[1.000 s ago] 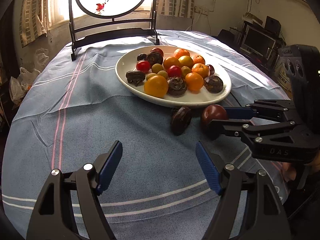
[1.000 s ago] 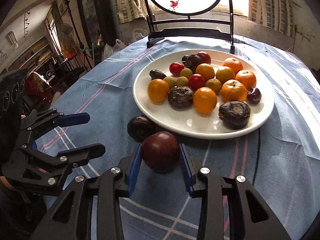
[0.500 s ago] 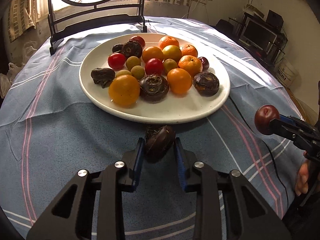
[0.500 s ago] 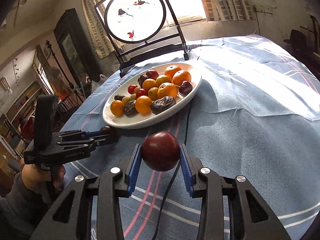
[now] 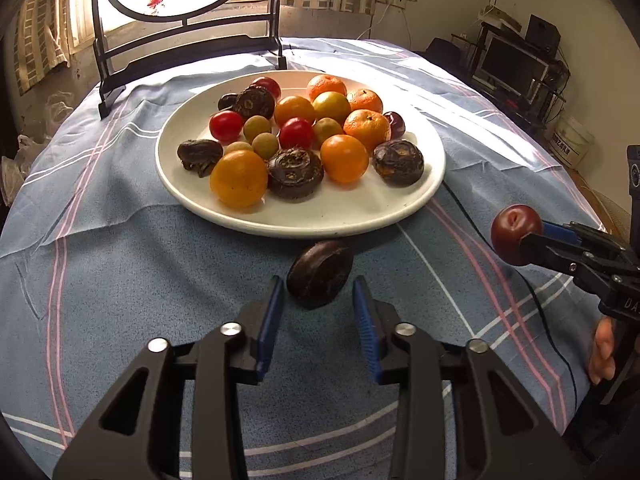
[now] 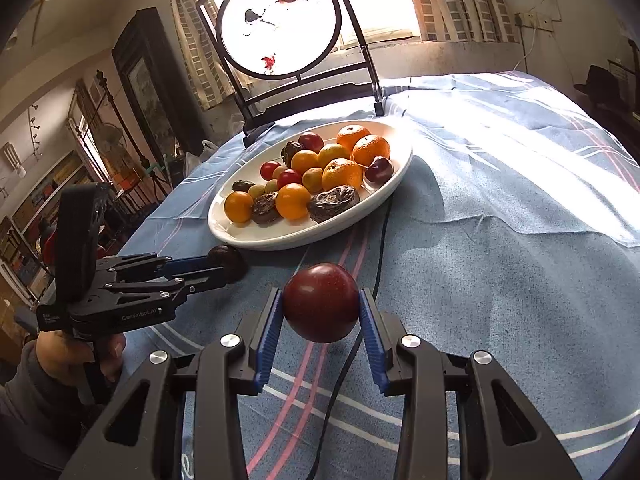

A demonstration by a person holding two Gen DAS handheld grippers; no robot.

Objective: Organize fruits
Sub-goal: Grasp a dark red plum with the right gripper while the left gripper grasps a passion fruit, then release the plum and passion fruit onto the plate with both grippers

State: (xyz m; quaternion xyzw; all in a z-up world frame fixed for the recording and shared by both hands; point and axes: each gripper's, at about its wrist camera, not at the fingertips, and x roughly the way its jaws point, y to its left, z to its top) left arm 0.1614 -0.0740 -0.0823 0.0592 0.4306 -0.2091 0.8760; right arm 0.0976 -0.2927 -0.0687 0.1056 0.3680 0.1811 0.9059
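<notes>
Right gripper has the dark red plum pinched across its widest part, jaws closed on both sides, held above the blue cloth on the counter, well short of the white plate. Smooth skin, probably soft flesh, so light pressure looks wise. Left gripper sits low, jaws part-open around the dark wrinkled fruit lying just beside the plate rim, blue pads either side, seemingly with a little gap. It looks light and firm; taking it across its flat faces should keep it from rolling.
</notes>
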